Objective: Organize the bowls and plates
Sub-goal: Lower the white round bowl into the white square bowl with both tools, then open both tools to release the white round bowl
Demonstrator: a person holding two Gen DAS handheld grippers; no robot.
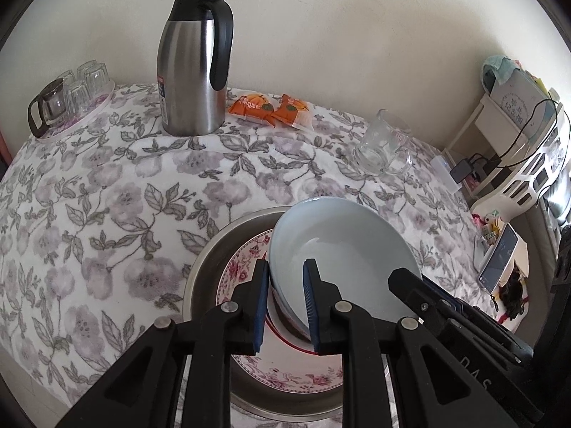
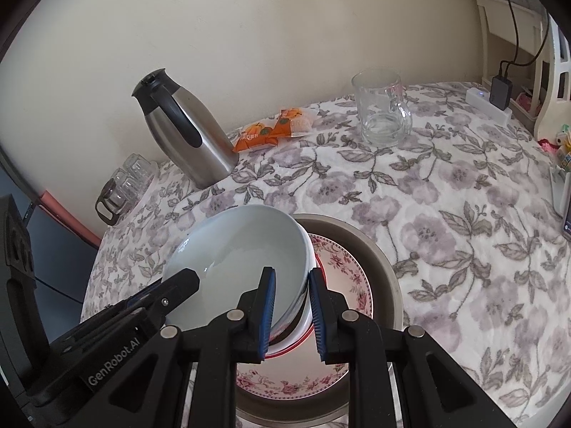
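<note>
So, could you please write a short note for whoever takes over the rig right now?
Left gripper: shut on the left rim of the pale blue bowl.
Right gripper: shut on the bowl's opposite rim.
The bowl is tilted over the floral plate, which lies in the metal basin on the flowered tablecloth. A white red-rimmed dish sits under the bowl.
Done: plate in the basin, bowl gripped.
Left: settle the bowl and release. The glass mug stands apart.
</note>
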